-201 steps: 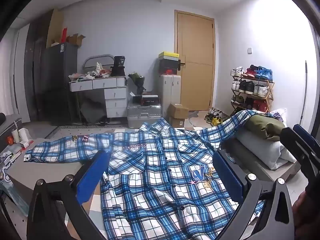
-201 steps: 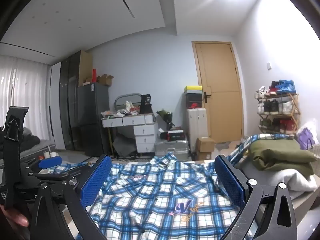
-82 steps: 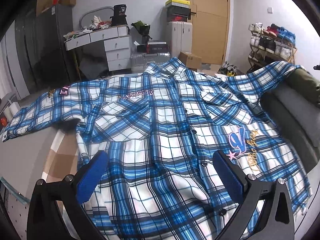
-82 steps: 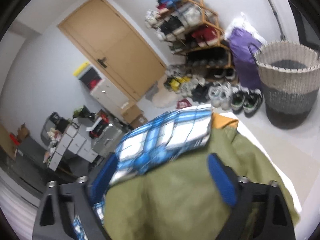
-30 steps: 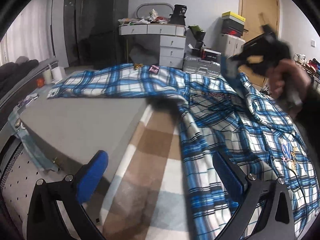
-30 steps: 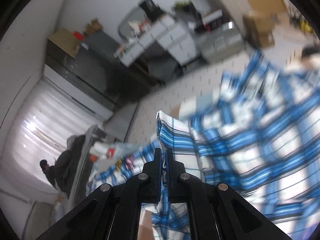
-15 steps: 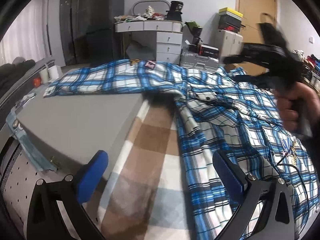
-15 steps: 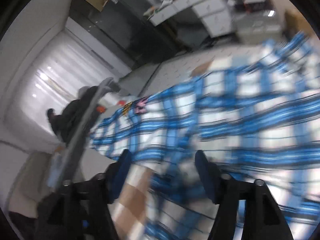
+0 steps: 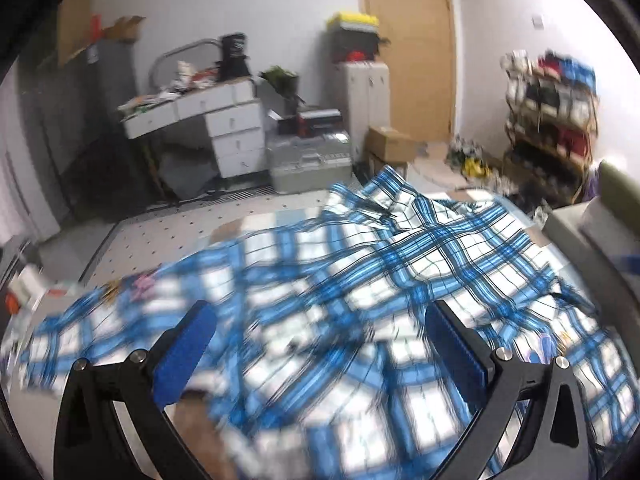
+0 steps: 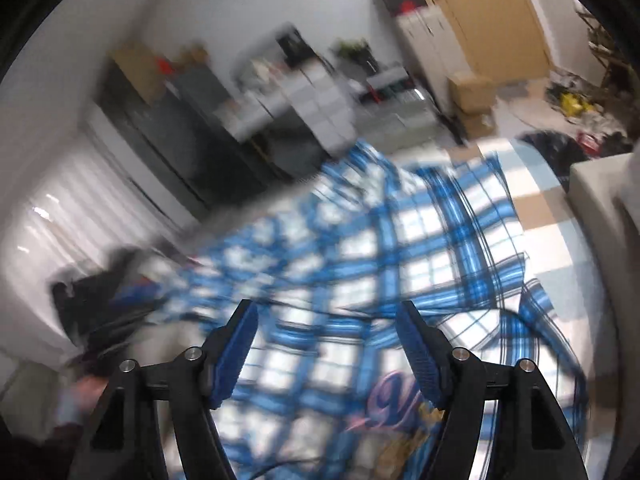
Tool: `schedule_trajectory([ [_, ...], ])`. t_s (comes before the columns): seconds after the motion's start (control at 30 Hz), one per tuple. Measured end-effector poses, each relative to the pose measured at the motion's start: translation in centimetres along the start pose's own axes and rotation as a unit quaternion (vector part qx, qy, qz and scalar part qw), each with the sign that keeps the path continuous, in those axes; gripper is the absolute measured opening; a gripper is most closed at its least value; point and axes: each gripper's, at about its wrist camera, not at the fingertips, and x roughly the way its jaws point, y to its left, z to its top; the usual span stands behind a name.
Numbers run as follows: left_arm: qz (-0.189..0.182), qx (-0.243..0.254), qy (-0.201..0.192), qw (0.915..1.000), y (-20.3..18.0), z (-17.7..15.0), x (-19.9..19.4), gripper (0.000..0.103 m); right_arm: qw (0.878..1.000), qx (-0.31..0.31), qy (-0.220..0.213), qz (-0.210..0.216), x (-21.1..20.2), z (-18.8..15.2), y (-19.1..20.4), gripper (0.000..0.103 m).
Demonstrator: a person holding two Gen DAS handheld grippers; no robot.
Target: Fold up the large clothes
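A large blue and white plaid shirt [image 9: 400, 272] lies spread on the bed, its right sleeve folded across the chest and its left sleeve [image 9: 80, 332] stretched out to the left. My left gripper [image 9: 320, 332] hovers open above the shirt's middle, nothing between its blue pads. The shirt [image 10: 380, 264] shows blurred in the right wrist view, with its pink chest logo [image 10: 396, 400] near the bottom. My right gripper [image 10: 328, 328] hangs over it, jaws opening, with no cloth pinched between them.
A checked blanket [image 10: 536, 208] covers the bed under the shirt. A grey pillow stack [image 9: 592, 236] borders the bed on the right. Behind stand a white drawer desk [image 9: 216, 128], a grey case [image 9: 308, 160], boxes, a wooden door [image 9: 408, 48] and a shoe rack [image 9: 552, 120].
The right gripper, shut on the sleeve cuff a second ago, has let it go and opened while swinging right. The left gripper swung right from the bed's left edge over the shirt.
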Motion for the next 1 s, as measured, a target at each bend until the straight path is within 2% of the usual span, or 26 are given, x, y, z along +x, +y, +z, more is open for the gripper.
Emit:
schedule_trajectory([
  [0.03, 0.001, 0.008, 0.012, 0.9999, -0.8, 0.6, 1.9, 0.102, 1.000, -0.002, -0.022, 0.001, -1.5, 0.1, 1.1, 0.092],
  [0.1, -0.013, 0.024, 0.039, 0.9989, -2.1, 1.2, 5.0, 0.102, 0.996, -0.030, -0.089, 0.004, -8.3, -0.1, 3.5, 0.097],
  [0.17, -0.003, 0.042, 0.052, 0.9978, -3.6, 1.3, 7.0, 0.102, 0.987, -0.068, -0.142, -0.018, -14.2, -0.3, 6.0, 0.103],
  [0.2, -0.001, 0.047, 0.056, 0.9973, -4.0, 1.3, 7.4, 0.102, 0.982, -0.089, -0.160, -0.037, -17.2, -0.3, 7.6, 0.103],
  [0.3, -0.009, 0.062, 0.078, 0.9950, -4.7, 1.1, 9.2, 0.102, 0.980, -0.113, -0.149, -0.072, -23.9, -0.3, 11.2, 0.103],
  [0.4, -0.005, 0.069, 0.119, 0.9905, -4.9, 0.5, 11.5, 0.102, 0.984, -0.096, -0.117, -0.092, -29.2, 0.1, 13.8, 0.103],
  [0.47, 0.013, 0.075, 0.153, 0.9853, -4.7, -0.2, 13.5, 0.102, 0.986, -0.078, -0.089, -0.116, -32.2, 0.5, 15.7, 0.103],
  [0.53, 0.027, 0.081, 0.172, 0.9814, -4.3, -0.9, 14.5, 0.102, 0.976, -0.083, -0.095, -0.177, -34.1, 1.1, 17.6, 0.103],
  [0.57, 0.039, 0.085, 0.177, 0.9798, -3.8, -1.4, 15.0, 0.102, 0.972, -0.091, -0.100, -0.190, -34.5, 1.2, 18.1, 0.103],
  [0.67, 0.032, 0.060, 0.179, 0.9815, -1.8, -1.5, 15.3, 0.102, 0.959, -0.140, -0.090, -0.230, -30.9, 1.7, 18.7, 0.103],
  [0.73, 0.033, 0.040, 0.188, 0.9808, -0.5, -1.2, 15.5, 0.102, 0.944, -0.169, -0.091, -0.269, -26.5, 1.1, 17.7, 0.103],
  [0.77, 0.036, 0.031, 0.192, 0.9802, 0.3, -1.0, 15.7, 0.102, 0.938, -0.185, -0.086, -0.282, -23.3, 0.6, 17.0, 0.103],
  [0.83, 0.048, 0.025, 0.194, 0.9795, 1.4, -0.7, 15.8, 0.102, 0.932, -0.227, -0.068, -0.273, -15.2, -0.4, 14.8, 0.103],
  [0.87, 0.044, 0.028, 0.198, 0.9787, 1.7, -0.6, 15.9, 0.102, 0.931, -0.239, -0.061, -0.269, -12.5, -1.1, 13.7, 0.103],
  [0.93, 0.047, 0.039, 0.202, 0.9774, 1.7, -0.3, 15.8, 0.102, 0.927, -0.260, -0.033, -0.268, -4.2, -2.2, 10.8, 0.103],
  [1.0, 0.058, 0.059, 0.199, 0.9766, 1.2, -0.2, 15.9, 0.102, 0.924, -0.273, -0.016, -0.268, 1.2, -2.9, 8.2, 0.103],
])
